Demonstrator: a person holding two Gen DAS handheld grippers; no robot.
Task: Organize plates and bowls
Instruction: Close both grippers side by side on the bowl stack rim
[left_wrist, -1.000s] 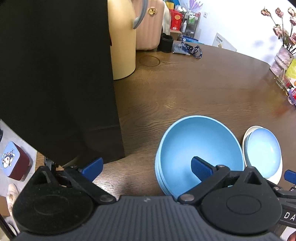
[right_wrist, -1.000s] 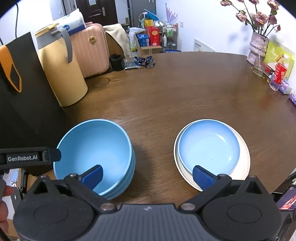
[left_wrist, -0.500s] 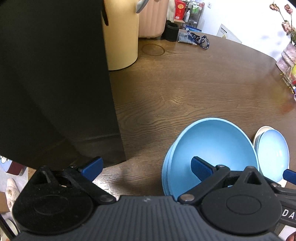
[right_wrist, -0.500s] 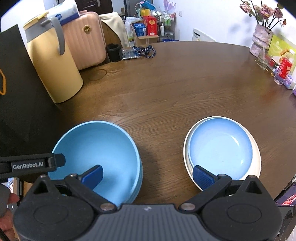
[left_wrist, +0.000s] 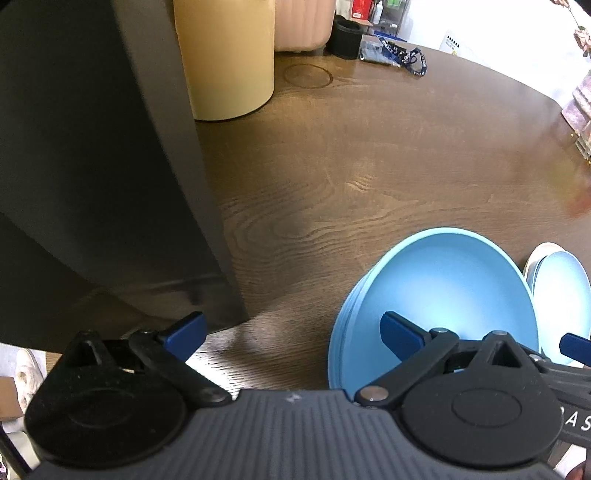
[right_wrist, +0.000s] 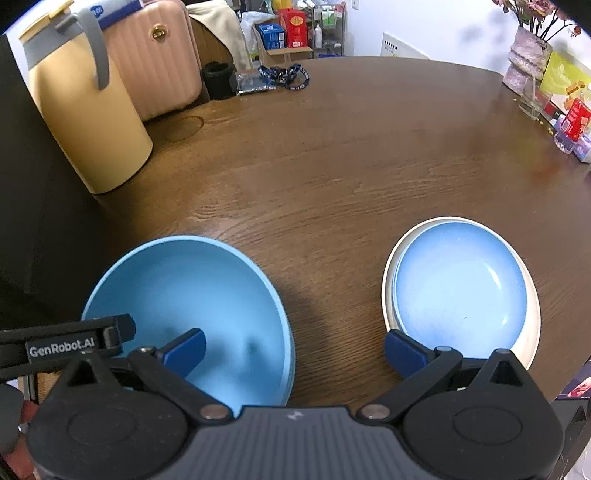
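1. Bowls first: I see a stack of matte sky-blue round bowls (right_wrist: 188, 314) nested on the dark brown wood-grain table (right_wrist: 351, 166), at its near edge toward my left.
2. Plates sit well apart from the bowls, to the right: a glossy pale-blue round plate (right_wrist: 460, 284) rests inside a larger cream-white round plate (right_wrist: 530, 347), also near the table's front edge.
3. My right gripper (right_wrist: 293, 349) has its blue-padded tongs spread wide and gripping nothing; in the right wrist view one pad shows over the bowl stack and the other by the near rim of the cream plate.
4. My left gripper (left_wrist: 291, 332) is likewise spread and empty; its right blue pad shows in front of the top bowl's hollow (left_wrist: 443, 288), its left pad in front of the foot of a tall matte black paper bag (left_wrist: 92, 166).
5. In the right wrist view the left gripper's black side, lettered "GenRobot.AI", crosses the bowl stack's left rim. I cannot tell whether it touches.
6. Behind the bag stands a tall pale-yellow cylindrical bin (right_wrist: 88, 122) with a grey strap, and beyond it a pink ribbed hard-shell suitcase (right_wrist: 155, 62).
7. At the table's far side lies a dark-blue printed lanyard (right_wrist: 284, 75), and a mottled pink flower vase (right_wrist: 526, 59) stands at the far right.
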